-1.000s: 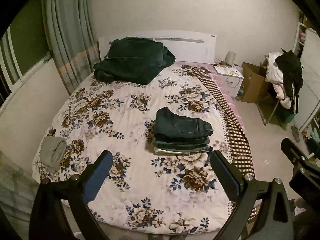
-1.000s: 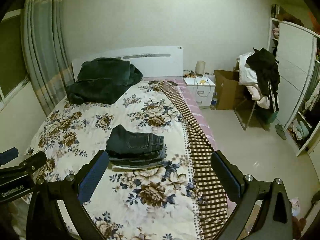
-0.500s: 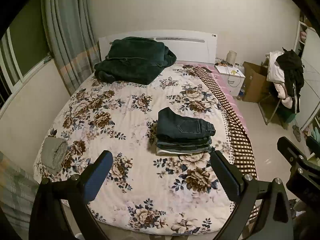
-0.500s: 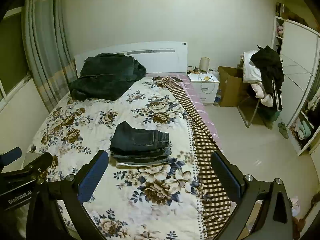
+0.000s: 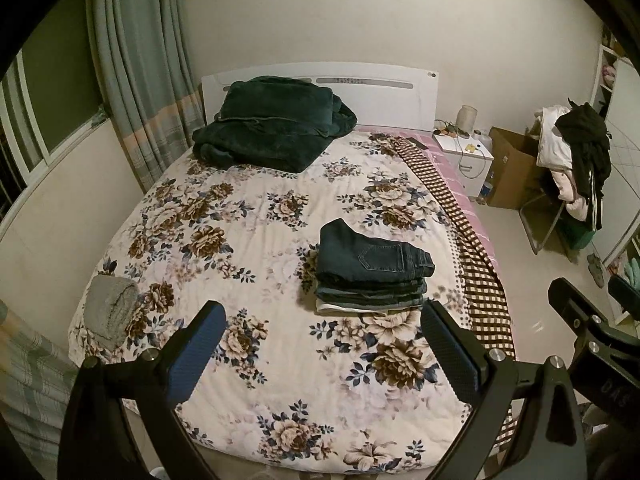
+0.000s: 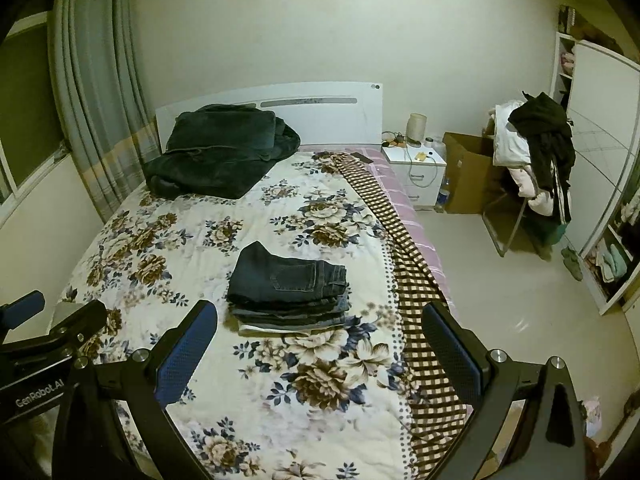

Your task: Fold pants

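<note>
Folded dark pants (image 5: 370, 258) atop a neat stack on the floral bed (image 5: 256, 240), well apart from both tools; best left square, any pull-away kept high and clear; left gripper (image 5: 320, 350) spread wide, holding nothing; right gripper (image 6: 320, 350) likewise wide, touching nothing.

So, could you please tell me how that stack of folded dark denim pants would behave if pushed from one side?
The stack of folded dark denim pants would likely shear, since its layers lie loose. On the soft floral quilt it would probably drag rather than glide.
</note>
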